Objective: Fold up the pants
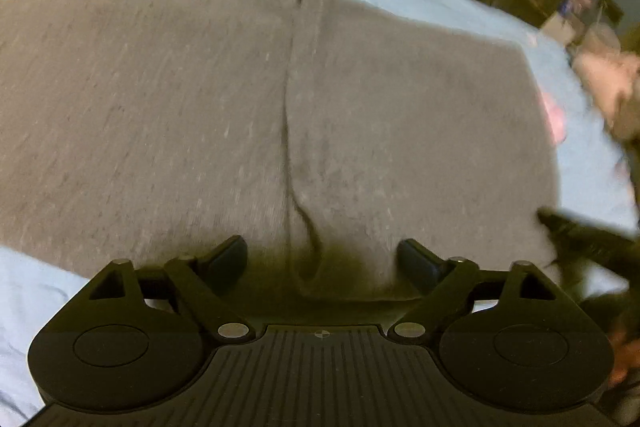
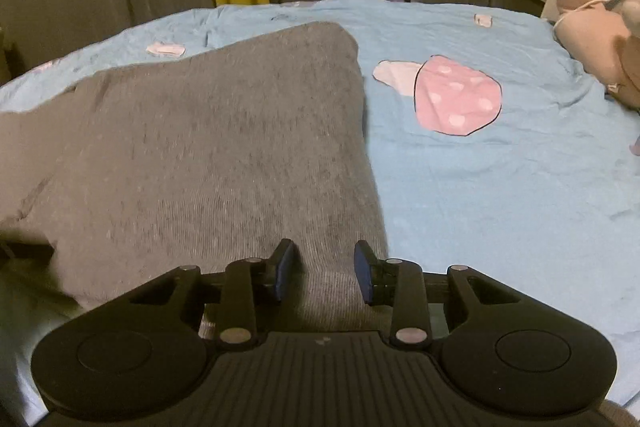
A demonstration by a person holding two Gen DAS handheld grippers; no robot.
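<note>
Where ribbed grey pants [image 1: 200, 107] lie, sheet [image 2: 480, 207] wrinkles.

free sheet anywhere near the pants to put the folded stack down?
Yes: bare blue sheet right of the grey pants, below the pink mushroom print. Crowded at far right by the plush toys. The left side is mostly pants.

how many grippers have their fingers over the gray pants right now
2. The left gripper is open over the pants near the middle seam; the right gripper is open over their right edge.
</note>
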